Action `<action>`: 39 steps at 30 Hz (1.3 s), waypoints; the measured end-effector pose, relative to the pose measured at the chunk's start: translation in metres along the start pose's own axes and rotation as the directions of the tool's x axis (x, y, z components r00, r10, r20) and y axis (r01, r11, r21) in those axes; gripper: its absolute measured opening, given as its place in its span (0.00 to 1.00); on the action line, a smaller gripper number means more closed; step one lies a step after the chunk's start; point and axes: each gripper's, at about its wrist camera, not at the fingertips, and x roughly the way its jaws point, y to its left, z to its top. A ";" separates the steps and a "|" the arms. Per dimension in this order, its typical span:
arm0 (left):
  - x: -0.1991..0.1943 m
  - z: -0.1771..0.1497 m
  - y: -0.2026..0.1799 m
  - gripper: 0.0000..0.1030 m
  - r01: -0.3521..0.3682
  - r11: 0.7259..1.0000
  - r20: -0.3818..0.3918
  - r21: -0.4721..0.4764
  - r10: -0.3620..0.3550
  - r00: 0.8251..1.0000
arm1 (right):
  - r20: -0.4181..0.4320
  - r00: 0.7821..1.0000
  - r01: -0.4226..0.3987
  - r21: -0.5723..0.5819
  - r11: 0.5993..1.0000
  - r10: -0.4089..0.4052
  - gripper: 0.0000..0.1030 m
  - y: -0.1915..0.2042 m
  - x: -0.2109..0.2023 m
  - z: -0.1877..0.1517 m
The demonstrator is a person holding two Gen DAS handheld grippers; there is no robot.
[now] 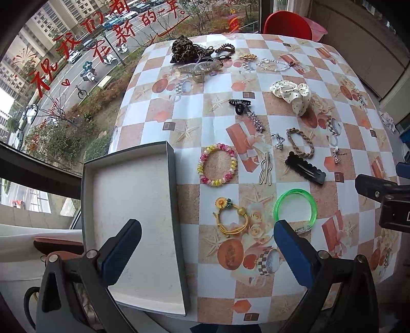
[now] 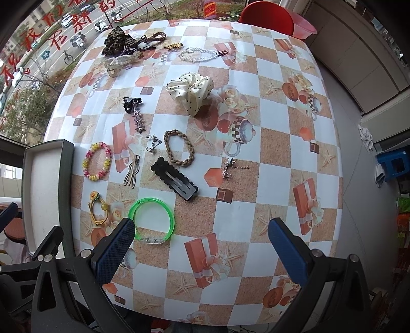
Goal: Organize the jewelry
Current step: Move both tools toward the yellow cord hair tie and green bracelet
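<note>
An empty grey box point(image 1: 133, 194) with a white floor lies at the table's left edge, also seen as the box point(image 2: 46, 179) in the right wrist view. Beside it lie a pink-yellow bead bracelet point(image 1: 217, 164), a yellow flower hair tie point(image 1: 232, 216) and a green bangle point(image 1: 294, 208). My left gripper point(image 1: 207, 230) is open, one finger over the box, the other by the bangle. My right gripper point(image 2: 202, 228) is open above the cloth, its left finger touching or just over the green bangle point(image 2: 152, 220). A black snap clip point(image 2: 174, 178) and a braided tie point(image 2: 178, 148) lie ahead.
Farther back lie a cream dotted scrunchie point(image 2: 191, 91), a black claw clip point(image 2: 132, 102), a silver chain point(image 2: 202, 55) and a leopard scrunchie point(image 2: 115, 41) among several clips. A red chair point(image 2: 266, 15) stands behind the table. A blue stool point(image 2: 394, 164) is on the right floor.
</note>
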 end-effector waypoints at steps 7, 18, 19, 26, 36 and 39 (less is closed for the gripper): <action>0.001 -0.003 0.001 1.00 -0.002 1.000 -0.001 0.002 0.002 1.000 | -0.004 1.000 0.008 0.004 1.000 -0.008 1.00 0.000 -0.001 0.000; 0.003 -0.005 0.003 1.00 -0.008 1.000 -0.016 -0.002 0.008 1.000 | -0.009 1.000 0.008 0.004 1.000 -0.008 1.00 0.002 0.001 -0.001; 0.003 -0.005 0.003 1.00 -0.008 1.000 -0.017 -0.002 0.008 1.000 | -0.010 1.000 0.009 0.005 1.000 -0.009 1.00 0.002 0.002 -0.001; 0.004 -0.006 0.004 1.00 -0.008 1.000 -0.023 -0.001 0.008 1.000 | -0.017 1.000 0.009 0.014 1.000 -0.009 1.00 -0.001 0.005 -0.002; 0.016 -0.008 0.001 1.00 0.001 1.000 -0.056 0.001 0.000 0.998 | -0.056 0.998 0.016 0.064 0.998 -0.012 1.00 -0.020 0.015 -0.003; 0.017 -0.008 -0.001 1.00 0.002 1.000 -0.064 0.006 -0.002 0.998 | -0.062 0.998 0.014 0.071 0.997 -0.010 1.00 -0.024 0.017 -0.003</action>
